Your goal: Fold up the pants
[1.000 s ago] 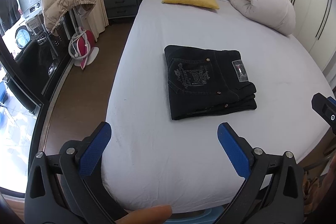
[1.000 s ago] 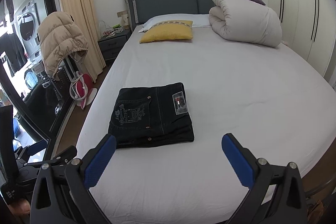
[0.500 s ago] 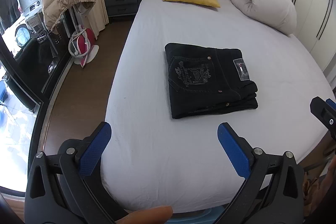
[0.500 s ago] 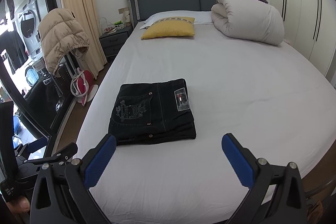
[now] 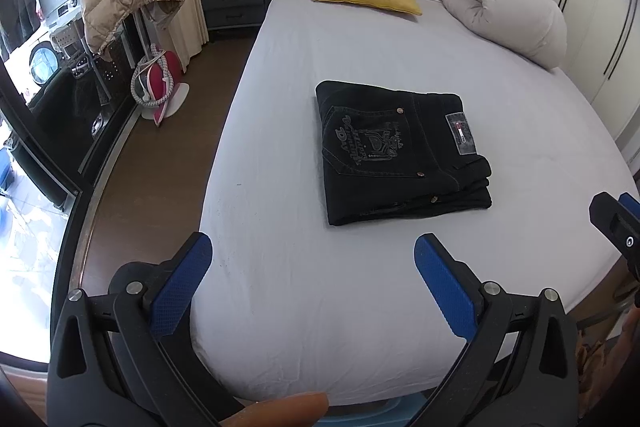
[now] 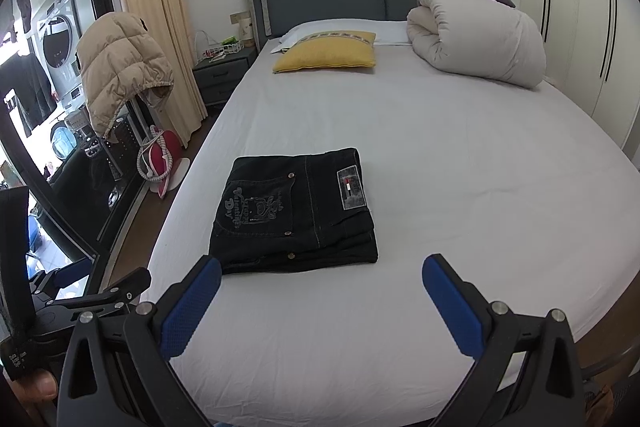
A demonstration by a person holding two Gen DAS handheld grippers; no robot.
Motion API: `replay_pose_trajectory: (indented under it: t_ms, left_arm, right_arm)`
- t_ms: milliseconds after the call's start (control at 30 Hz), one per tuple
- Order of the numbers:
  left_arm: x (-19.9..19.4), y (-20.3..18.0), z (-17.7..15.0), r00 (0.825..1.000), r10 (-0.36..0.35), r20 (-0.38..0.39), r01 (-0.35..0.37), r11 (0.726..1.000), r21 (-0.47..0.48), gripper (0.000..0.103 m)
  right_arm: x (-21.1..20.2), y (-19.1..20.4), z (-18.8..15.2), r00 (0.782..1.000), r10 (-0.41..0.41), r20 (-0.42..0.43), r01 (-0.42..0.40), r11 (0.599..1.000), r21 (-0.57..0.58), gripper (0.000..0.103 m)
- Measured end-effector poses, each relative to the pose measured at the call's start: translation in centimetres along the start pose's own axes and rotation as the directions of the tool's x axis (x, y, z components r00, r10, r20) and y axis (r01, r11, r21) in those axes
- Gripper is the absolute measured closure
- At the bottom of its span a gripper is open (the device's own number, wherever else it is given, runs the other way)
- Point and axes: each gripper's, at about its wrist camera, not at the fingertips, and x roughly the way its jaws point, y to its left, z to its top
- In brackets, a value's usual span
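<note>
Both claws, the left claw (image 5: pixel 312 263) and right claw (image 6: pixel 320 279), hang spread apart and empty above the near edge of the white-sheeted bed (image 6: pixel 460 187). Beyond them, untouched, the black denim pants (image 6: pixel 296 211) lie as a compact rectangular stack on the sheet. Folding looks finished; nothing obvious remains.

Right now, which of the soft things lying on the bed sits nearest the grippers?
The folded black pants, alone mid-mattress just beyond the open blue fingers. The yellow pillow and rolled white duvet lie up by the headboard.
</note>
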Motion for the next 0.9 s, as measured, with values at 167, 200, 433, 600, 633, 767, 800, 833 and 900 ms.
replay_pose_trajectory:
  t_ms: [167,200,433,600,633,767,800,833,900]
  left_arm:
    - [0.11,0.1,-0.01,1.0,-0.001,-0.003,0.001,1.0,-0.002,0.0]
    - [0.12,0.06,-0.03,1.0,0.0,-0.003,0.0,1.0,-0.002,0.0]
    - [0.13,0.11,0.0,1.0,-0.002,-0.004,0.002,1.0,-0.002,0.0]
    - [0.14,0.1,-0.03,1.0,-0.001,-0.004,0.001,1.0,-0.003,0.0]
    - [0.15,0.14,-0.03,1.0,-0.001,-0.004,0.001,1.0,-0.003,0.0]
    - [0.25,0.18,-0.08,1.0,-0.005,-0.008,0.005,1.0,-0.005,0.0]
    - [0.28,0.18,-0.1,1.0,-0.006,-0.008,0.006,1.0,-0.007,0.0]
    - [0.32,0.18,-0.11,1.0,-0.006,-0.009,0.006,1.0,-0.007,0.0]
    - [0.31,0.18,-0.11,1.0,-0.007,-0.008,0.007,1.0,-0.007,0.0]
  right_arm:
    - [-0.02,0.06,-0.05,1.0,0.0,-0.001,0.0,1.0,0.001,0.0]
    - [-0.03,0.06,-0.04,1.0,0.0,-0.001,0.0,1.0,0.001,0.0]
    - [0.05,0.17,-0.32,1.0,0.002,-0.004,-0.002,1.0,0.0,0.0]
    - [0.11,0.24,-0.49,1.0,0.003,-0.006,-0.003,1.0,0.0,0.0]
    - [0.17,0.25,-0.62,1.0,0.003,-0.006,-0.003,1.0,-0.001,0.0]
    - [0.21,0.3,-0.78,1.0,0.004,-0.007,-0.004,1.0,-0.001,0.0]
    - [0.19,0.36,-0.88,1.0,0.004,-0.008,-0.004,1.0,-0.001,0.0]
    - [0.2,0.3,-0.76,1.0,0.005,-0.008,-0.005,1.0,-0.001,0.0]
    - [0.18,0.35,-0.84,1.0,0.004,-0.008,-0.004,1.0,-0.001,0.0]
